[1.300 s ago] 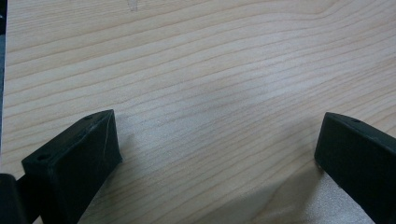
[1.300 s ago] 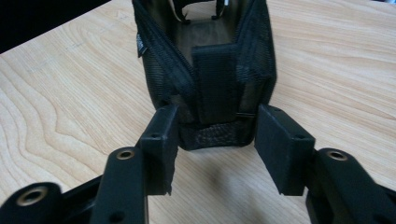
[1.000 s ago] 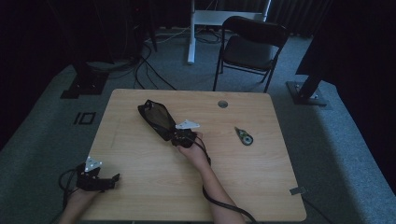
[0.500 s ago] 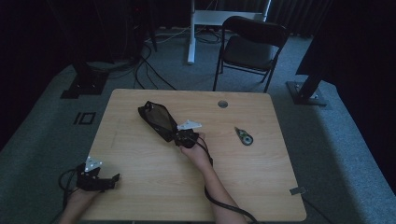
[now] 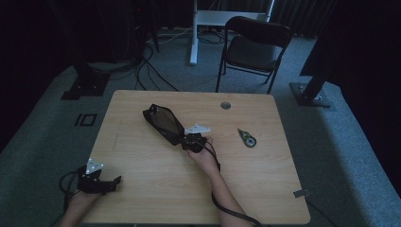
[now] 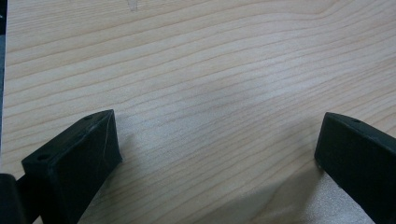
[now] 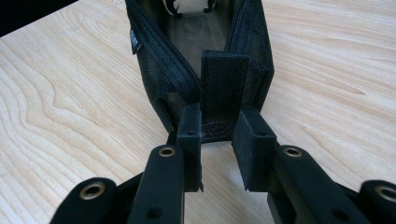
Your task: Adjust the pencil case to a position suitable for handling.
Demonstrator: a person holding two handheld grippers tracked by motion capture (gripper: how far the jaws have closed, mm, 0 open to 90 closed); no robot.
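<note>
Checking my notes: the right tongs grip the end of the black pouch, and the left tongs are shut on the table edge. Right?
Not quite: the left tongs stand open over bare table, as the left gripper view shows. The right tongs do grip the end of the black pouch.

The bench [image 5: 156, 189] is pale wood with a wavy brown grain and a small round grey cap near its far edge. The soft zippered mesh pouch [image 5: 163, 123] is black, its see-through panel showing olive-brown inside, with a black woven webbing tab [image 7: 224, 86] at the near end. The right tongs [image 7: 217, 135] are matt black with brass-coloured rivets; the left tongs [image 6: 215, 154] are black too. A small tape dispenser [image 5: 247, 138] is dark with a yellowish-green spot. The folding chair [image 5: 255, 45] is black, the carpet grey.
</note>
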